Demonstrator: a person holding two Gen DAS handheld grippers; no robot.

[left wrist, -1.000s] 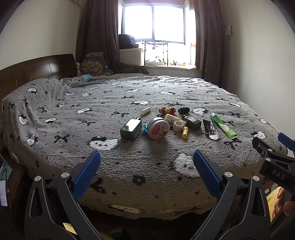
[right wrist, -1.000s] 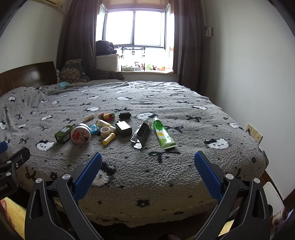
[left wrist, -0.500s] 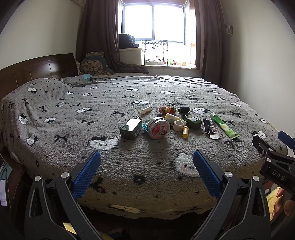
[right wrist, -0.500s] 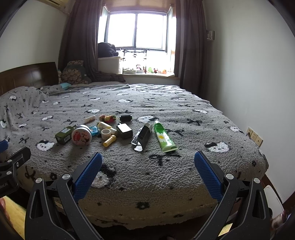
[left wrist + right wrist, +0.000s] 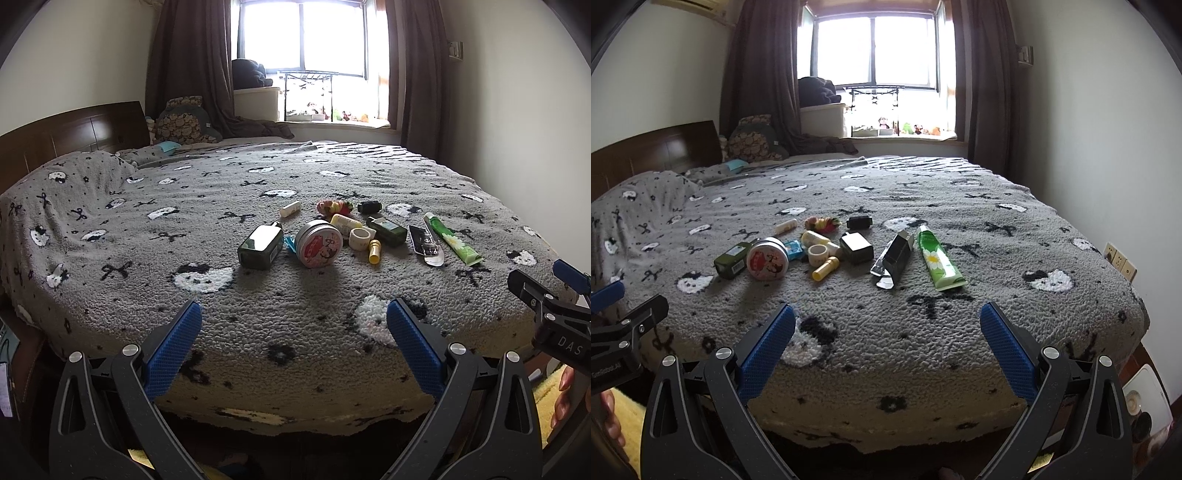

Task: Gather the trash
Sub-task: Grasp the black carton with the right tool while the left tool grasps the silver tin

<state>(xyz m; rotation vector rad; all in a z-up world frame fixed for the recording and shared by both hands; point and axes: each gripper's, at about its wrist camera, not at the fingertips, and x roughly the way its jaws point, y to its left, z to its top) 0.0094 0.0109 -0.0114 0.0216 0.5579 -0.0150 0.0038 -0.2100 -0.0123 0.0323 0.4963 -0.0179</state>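
Note:
Several bits of trash lie in a cluster on the grey blanket: a dark green bottle (image 5: 261,246) (image 5: 732,260), a round tin (image 5: 319,248) (image 5: 767,259), a tape roll (image 5: 361,238) (image 5: 819,254), a yellow tube (image 5: 374,251) (image 5: 826,268), a black foil packet (image 5: 425,243) (image 5: 894,258) and a green tube (image 5: 451,239) (image 5: 938,257). My left gripper (image 5: 293,330) is open and empty, short of the bed's near edge. My right gripper (image 5: 887,332) is open and empty too, over the near edge.
The bed (image 5: 184,206) fills the room, with a wooden headboard (image 5: 70,136) at left, a wall close on the right and a window (image 5: 306,37) behind. A wall socket (image 5: 1119,256) and a white object on the floor (image 5: 1145,398) are at right.
Both grippers have moved a little closer to the bed, so the cluster looks slightly nearer. Nothing was picked up.

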